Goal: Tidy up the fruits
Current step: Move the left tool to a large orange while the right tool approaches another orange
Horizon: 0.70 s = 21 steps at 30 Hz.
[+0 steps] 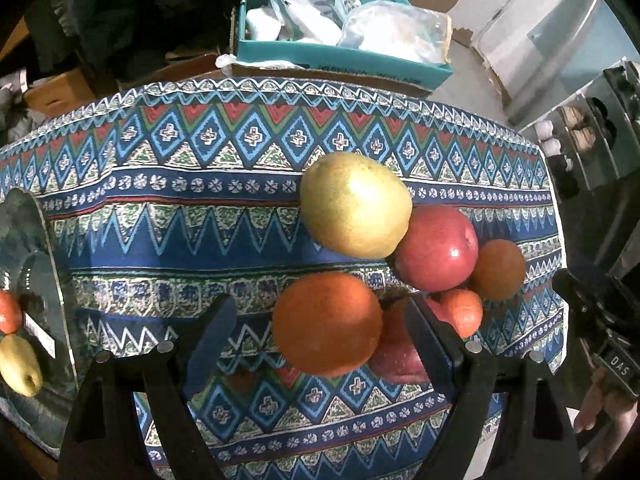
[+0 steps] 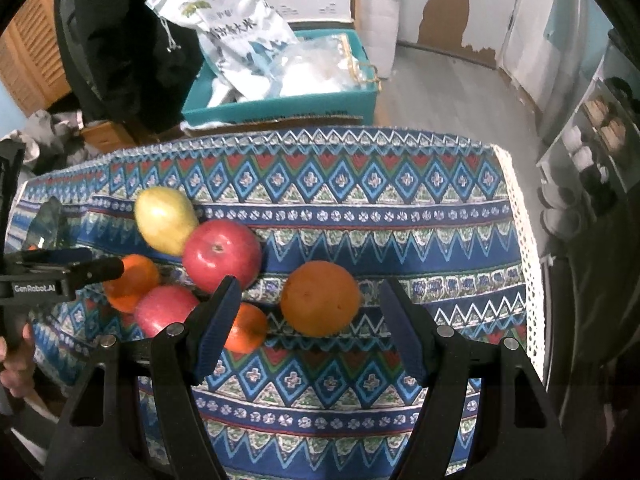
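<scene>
Fruits lie in a cluster on the patterned tablecloth (image 1: 200,220). In the left wrist view a big orange (image 1: 327,324) sits between my open left gripper's (image 1: 320,332) fingers, untouched, with a yellow pear (image 1: 354,204), a red apple (image 1: 436,248), a smaller orange (image 1: 498,268) and a small tangerine (image 1: 464,312) behind. A second red apple (image 1: 396,356) is partly hidden. In the right wrist view my open right gripper (image 2: 310,320) frames an orange (image 2: 320,298); the pear (image 2: 164,220), apples (image 2: 222,254) (image 2: 164,310) and oranges (image 2: 132,282) (image 2: 246,326) lie left. The left gripper (image 2: 68,272) shows at the left edge.
A clear glass bowl (image 1: 52,280) at the left table edge holds a red fruit (image 1: 8,312) and a yellow pear (image 1: 20,364). A teal box (image 1: 340,56) of bags stands behind the table. A shelf with jars (image 2: 592,160) stands at the right. The table's right edge (image 2: 528,260) is near.
</scene>
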{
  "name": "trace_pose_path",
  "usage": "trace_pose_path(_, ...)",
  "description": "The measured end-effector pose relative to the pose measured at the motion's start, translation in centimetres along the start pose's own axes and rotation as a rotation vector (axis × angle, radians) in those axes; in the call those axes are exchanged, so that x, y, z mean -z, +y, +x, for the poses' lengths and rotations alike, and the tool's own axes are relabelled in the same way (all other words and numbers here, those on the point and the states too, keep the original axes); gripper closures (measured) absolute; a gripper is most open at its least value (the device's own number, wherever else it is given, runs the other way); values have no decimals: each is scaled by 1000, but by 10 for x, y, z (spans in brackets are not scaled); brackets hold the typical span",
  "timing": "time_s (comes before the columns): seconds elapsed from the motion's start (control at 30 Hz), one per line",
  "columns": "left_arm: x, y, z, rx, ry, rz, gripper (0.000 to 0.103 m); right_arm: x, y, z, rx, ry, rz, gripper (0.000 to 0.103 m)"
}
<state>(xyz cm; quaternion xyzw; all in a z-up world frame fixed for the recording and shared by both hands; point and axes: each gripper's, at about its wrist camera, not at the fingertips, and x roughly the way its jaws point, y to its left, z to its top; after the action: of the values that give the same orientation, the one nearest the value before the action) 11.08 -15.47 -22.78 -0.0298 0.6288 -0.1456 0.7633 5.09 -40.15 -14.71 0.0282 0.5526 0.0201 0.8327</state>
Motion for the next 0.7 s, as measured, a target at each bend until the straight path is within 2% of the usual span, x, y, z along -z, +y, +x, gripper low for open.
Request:
trace_pose_path(0.43, 3, 7, 39, 13, 86, -36, 16, -1, -9, 31, 8, 63, 19, 31)
trace_pose_path(0.6, 6, 6, 45, 36, 97, -49, 16, 1, -10, 43, 9, 86, 14, 31)
trace_pose_path(0.7, 8, 2, 45, 21, 85, -22, 15, 3, -11, 50, 14, 99, 12, 31)
